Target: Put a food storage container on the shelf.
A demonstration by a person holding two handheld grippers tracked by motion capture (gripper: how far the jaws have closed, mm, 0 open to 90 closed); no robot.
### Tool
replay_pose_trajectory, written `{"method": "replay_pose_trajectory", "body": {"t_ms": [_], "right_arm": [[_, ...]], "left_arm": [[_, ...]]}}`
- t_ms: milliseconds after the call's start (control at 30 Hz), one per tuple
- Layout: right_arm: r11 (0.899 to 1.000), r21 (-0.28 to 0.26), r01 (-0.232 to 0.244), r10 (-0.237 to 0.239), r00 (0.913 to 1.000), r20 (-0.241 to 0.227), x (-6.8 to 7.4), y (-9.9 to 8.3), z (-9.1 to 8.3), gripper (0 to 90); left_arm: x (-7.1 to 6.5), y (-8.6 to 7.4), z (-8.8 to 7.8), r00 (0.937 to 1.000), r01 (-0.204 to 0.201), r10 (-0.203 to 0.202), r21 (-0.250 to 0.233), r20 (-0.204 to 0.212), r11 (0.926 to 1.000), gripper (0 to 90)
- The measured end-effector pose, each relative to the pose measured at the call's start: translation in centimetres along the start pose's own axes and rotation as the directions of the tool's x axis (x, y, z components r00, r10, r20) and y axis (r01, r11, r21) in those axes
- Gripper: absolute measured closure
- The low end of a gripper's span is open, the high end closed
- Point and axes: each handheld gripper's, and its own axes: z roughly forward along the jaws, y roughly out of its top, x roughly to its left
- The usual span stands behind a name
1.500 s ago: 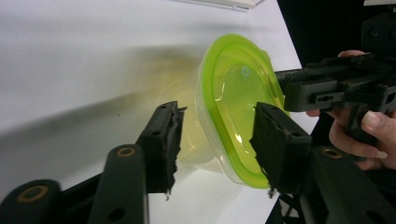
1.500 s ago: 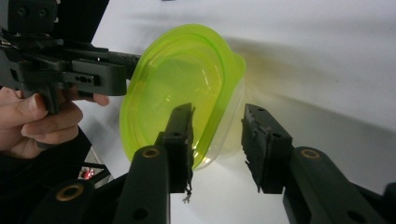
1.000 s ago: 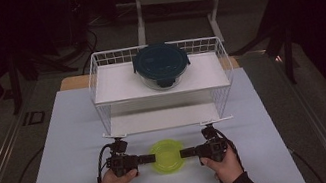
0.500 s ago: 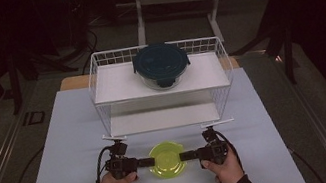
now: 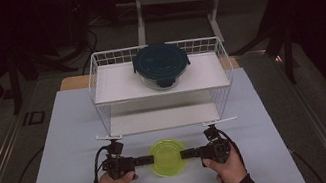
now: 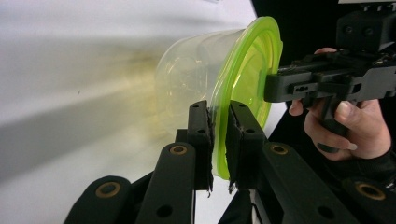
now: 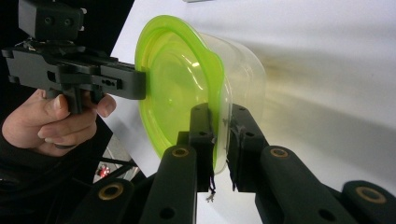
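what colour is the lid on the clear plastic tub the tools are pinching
Translucent lime green lid, seen best in the right gripper view, on the clear round plastic tub.

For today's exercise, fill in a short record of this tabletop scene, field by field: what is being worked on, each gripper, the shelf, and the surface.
item in hand: clear container with yellow-green lid, on the white table sheet
left gripper: jaws have just been closing, pinching the lid's rim at its left
right gripper: jaws have just been closing, pinching the rim at its right
shelf: white wire rack behind the container
on the rack's top level: dark-lidded glass container
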Motion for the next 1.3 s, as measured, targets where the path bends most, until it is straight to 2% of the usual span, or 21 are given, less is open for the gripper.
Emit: {"method": "replay_pose_trajectory", "body": {"t_ms": [100,167,200,233,367,433,533,667,800,1133,1233,1300], "right_arm": [[1.0,-0.007,0.002,-0.002,1.0,-0.009,0.1,0.2,-0.3,81.2],[1.0,-0.009,-0.002,0.002,0.9998,-0.02,0.2,0.3,-0.5,81.3],[1.0,-0.007,-0.009,0.009,0.9996,-0.027,0.1,0.3,-0.6,81.3],[1.0,-0.01,-0.009,0.009,0.9994,-0.032,0.1,0.4,-0.7,81.2],[1.0,-0.013,-0.002,0.002,0.9994,-0.034,0.3,0.4,-0.9,81.3],[1.0,-0.007,0.001,-0.001,0.9995,-0.032,0.4,0.4,-0.9,81.2],[1.0,-0.005,0.002,-0.002,0.9995,-0.032,0.6,0.6,-1.0,81.2],[1.0,-0.014,0.02,-0.021,0.999,-0.04,1.2,1.1,-1.4,81.3],[0.999,-0.027,0.04,-0.041,0.9983,-0.043,2.2,1.7,-2.1,81.3],[0.995,-0.062,0.079,-0.081,0.996,-0.037,4.5,3.9,-4.5,81.3],[0.993,-0.079,0.089,-0.092,0.9952,-0.034,5.3,4.8,-5.3,81.3],[0.992,-0.087,0.09,-0.093,0.995,-0.035,5.7,5.2,-5.7,81.4]], "left_arm": [[-0.2,0.1,-0.3,0.9995,-0.025,0.025,-0.017,0.02,0.9995,80.1],[-0.3,0.2,-0.5,0.9987,-0.028,0.029,-0.019,0.042,0.9994,80.4],[-0.3,0.2,-0.7,0.9969,-0.028,0.03,-0.03,0.072,0.9991,80.9],[-0.3,0.3,-0.7,0.9964,-0.034,0.037,-0.032,0.077,0.9989,81.3],[-0.5,0.4,-0.9,0.9949,-0.063,0.065,-0.031,0.078,0.9976,81.3],[-0.6,0.5,-0.9,0.9959,-0.067,0.068,-0.021,0.06,0.9975,81.5],[-0.8,0.7,-1.2,0.9956,-0.064,0.065,-0.021,0.067,0.9977,81.6],[-1.5,1.2,-2.0,0.9932,-0.081,0.084,-0.037,0.081,0.9961,81.7],[-2.2,1.7,-2.7,0.9911,-0.079,0.084,-0.047,0.103,0.9957,81.8],[-4.8,3.8,-4.3,0.9868,-0.105,0.113,-0.076,0.116,0.9916,81.7],[-5.6,4.7,-4.8,0.9867,-0.099,0.109,-0.084,0.12,0.9915,81.7],[-6.3,5.3,-5.2,0.9852,-0.113,0.123,-0.087,0.12,0.9898,81.7]]}}
